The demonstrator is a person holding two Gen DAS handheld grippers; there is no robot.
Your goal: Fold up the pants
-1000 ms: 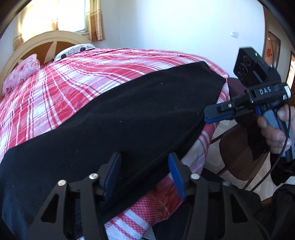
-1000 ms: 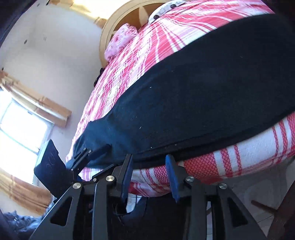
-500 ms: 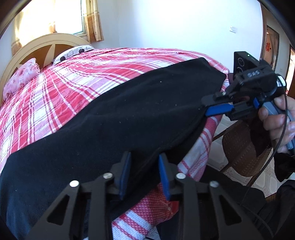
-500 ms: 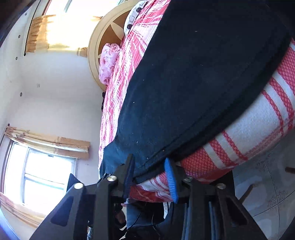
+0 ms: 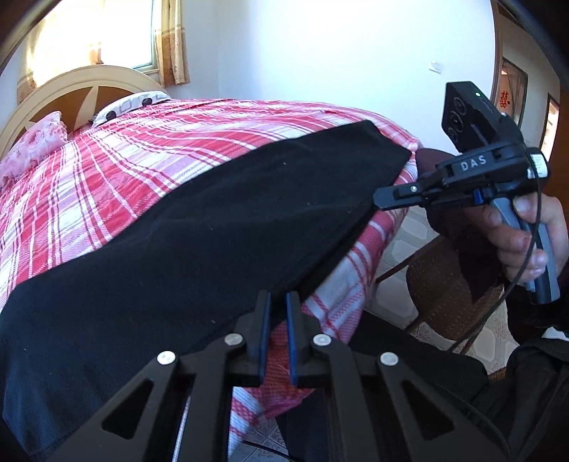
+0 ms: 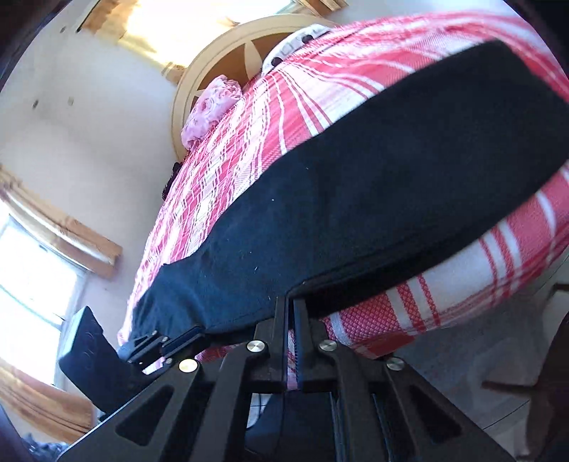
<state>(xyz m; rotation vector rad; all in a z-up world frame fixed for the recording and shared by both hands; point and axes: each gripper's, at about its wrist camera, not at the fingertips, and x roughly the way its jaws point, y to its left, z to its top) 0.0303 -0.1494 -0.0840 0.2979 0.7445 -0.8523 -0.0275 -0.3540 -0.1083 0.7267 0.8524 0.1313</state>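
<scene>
both claws have closed since the earlier frame: left claw (image 5: 276, 302) and right claw (image 6: 290, 305) each pinch the near edge of the flat black fabric pants (image 5: 199, 231) on the red-and-white plaid bed (image 5: 117, 167).

Bright window (image 5: 106, 32) glare, fisheye-bent edges, blurred right-wrist view.

The pants (image 5: 199, 248) lie lengthwise along the near edge of the bed (image 5: 149, 160); the pillow (image 5: 32, 145) rests against the headboard (image 5: 81, 85) behind.
</scene>
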